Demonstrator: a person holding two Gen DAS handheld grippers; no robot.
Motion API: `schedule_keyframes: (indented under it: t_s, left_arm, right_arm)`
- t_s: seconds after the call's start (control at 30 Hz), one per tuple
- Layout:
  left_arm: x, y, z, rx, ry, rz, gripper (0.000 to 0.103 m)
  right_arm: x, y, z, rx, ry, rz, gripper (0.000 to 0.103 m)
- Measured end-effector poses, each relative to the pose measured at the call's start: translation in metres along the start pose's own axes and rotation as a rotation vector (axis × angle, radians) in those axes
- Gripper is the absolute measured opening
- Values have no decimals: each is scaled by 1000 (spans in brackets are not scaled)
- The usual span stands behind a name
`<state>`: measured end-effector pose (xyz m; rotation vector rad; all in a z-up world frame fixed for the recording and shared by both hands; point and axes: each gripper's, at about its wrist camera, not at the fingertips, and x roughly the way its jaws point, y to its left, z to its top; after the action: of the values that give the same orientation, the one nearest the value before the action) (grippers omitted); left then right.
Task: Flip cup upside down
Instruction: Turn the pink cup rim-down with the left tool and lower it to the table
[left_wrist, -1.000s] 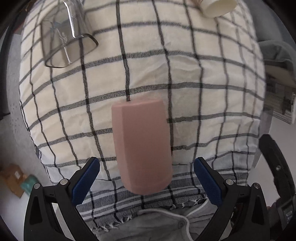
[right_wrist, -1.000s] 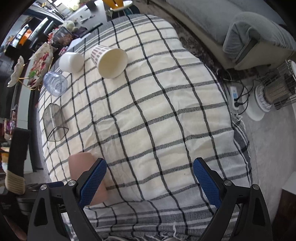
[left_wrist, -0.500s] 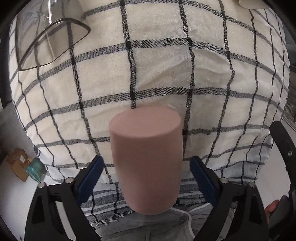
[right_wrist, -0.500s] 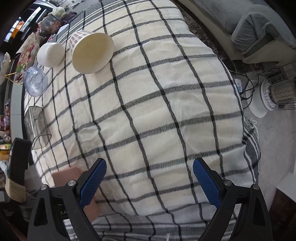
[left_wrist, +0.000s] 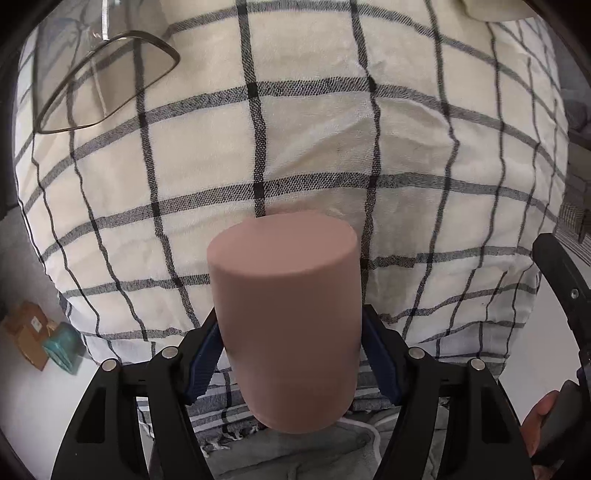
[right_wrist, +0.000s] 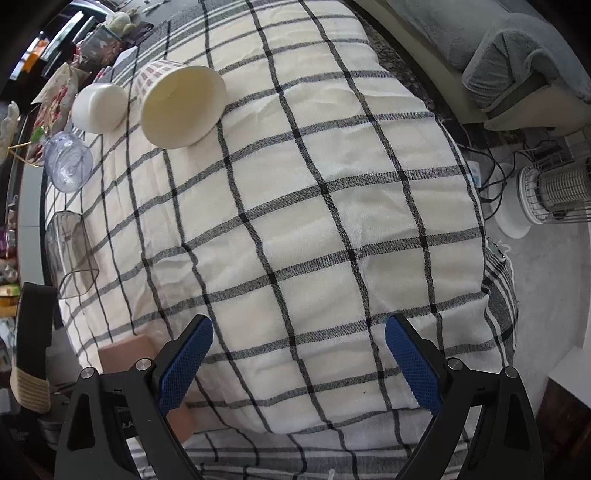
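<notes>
Checked cloth (left_wrist: 314, 147) nearer, left fingers (left_wrist: 205, 354) now against pink cup (left_wrist: 288, 325).

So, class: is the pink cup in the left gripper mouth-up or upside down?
Upside down: the matte pink cup, clamped in the left gripper, shows its closed flat base on top.

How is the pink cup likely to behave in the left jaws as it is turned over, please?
The pink cup looks rigid, so it should hold its shape under the squeeze. Its matte wall probably grips the ribbed blue pads well. Being tall and slightly tapered, it may tip if set down crooked.
</notes>
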<state>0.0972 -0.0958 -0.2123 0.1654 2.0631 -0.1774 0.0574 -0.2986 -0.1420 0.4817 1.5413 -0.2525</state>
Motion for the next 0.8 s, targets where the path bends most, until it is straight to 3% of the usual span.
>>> schedule_keyframes:
  t_s: [0.13,0.3,0.37,0.5,0.63,0.8]
  left_arm:
    - [-32,10,-19,1,-112,0,70]
    - [-68,10,-54,21,-378,8,70]
    - [-83,17,-69,23,-510,-19,70]
    - [-94,26,-90,23,-732,-2,70]
    - [-114,41,-84,31,-908,-16,70]
    - [-109,38,-84,52,-1170,9,70]
  right_arm:
    - [-9,4,-6,-4,-22,5,95]
    - [-24,10,-14,-14,-75,14,95]
    - [-31,14,-17,-26,-115,18,95]
    - [-42,25,-22,-61,-222,9,95]
    - [-47,31,-26,-83,-330,-3,95]
    - [-48,36,-32,-104,-448,-12,95]
